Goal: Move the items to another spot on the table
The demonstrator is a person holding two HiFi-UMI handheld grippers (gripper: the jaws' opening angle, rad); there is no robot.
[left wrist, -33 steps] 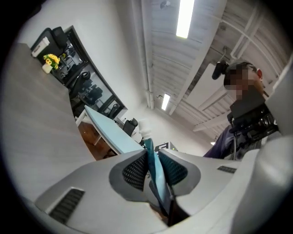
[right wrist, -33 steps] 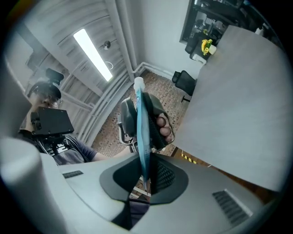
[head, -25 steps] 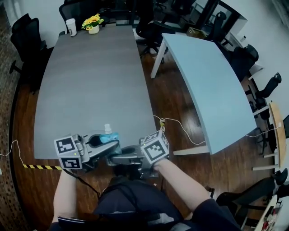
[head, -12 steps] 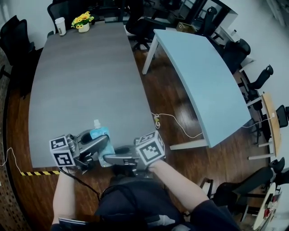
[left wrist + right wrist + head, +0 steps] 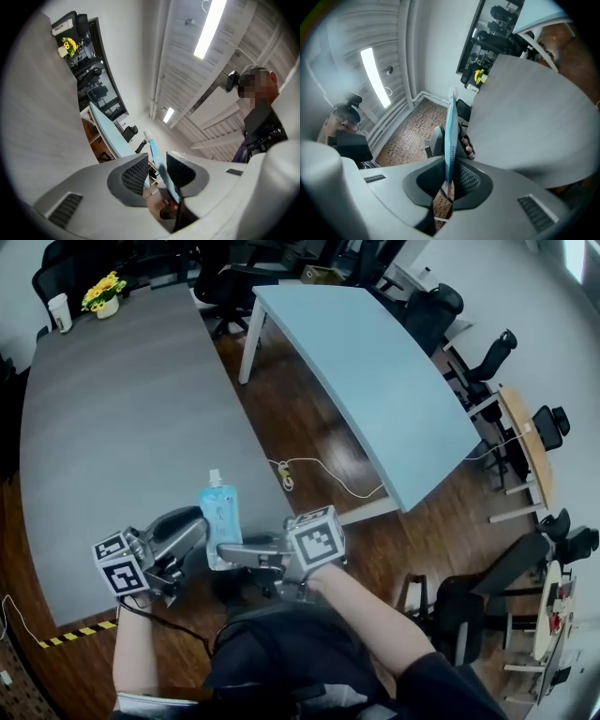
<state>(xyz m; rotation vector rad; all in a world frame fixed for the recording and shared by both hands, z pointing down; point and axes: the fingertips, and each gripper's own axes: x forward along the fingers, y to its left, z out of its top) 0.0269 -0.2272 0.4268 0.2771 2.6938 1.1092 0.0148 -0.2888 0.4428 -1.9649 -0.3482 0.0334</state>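
Observation:
A flat blue pouch (image 5: 218, 519) with a white cap stands upright over the near right corner of the grey table (image 5: 112, 409). My right gripper (image 5: 228, 556) is shut on its lower edge; in the right gripper view the pouch (image 5: 451, 131) is pinched edge-on in that gripper (image 5: 450, 180). My left gripper (image 5: 195, 532) reaches in from the left. Its jaws have just been opening, and the pouch (image 5: 157, 157) rises between them in the left gripper view. There the pouch leans by one pad of the left gripper (image 5: 157, 171), with a gap on the other side.
A pot of yellow flowers (image 5: 105, 294) and a paper cup (image 5: 61, 311) stand at the grey table's far end. A light blue table (image 5: 366, 362) lies to the right across wooden floor with a cable (image 5: 300, 476). Office chairs (image 5: 441, 310) ring the tables. Striped tape (image 5: 66, 637) marks the floor.
The pouch has come up from lying low between the grippers to standing upright. The left gripper's jaws have spread apart around it. The head view has swung to the right.

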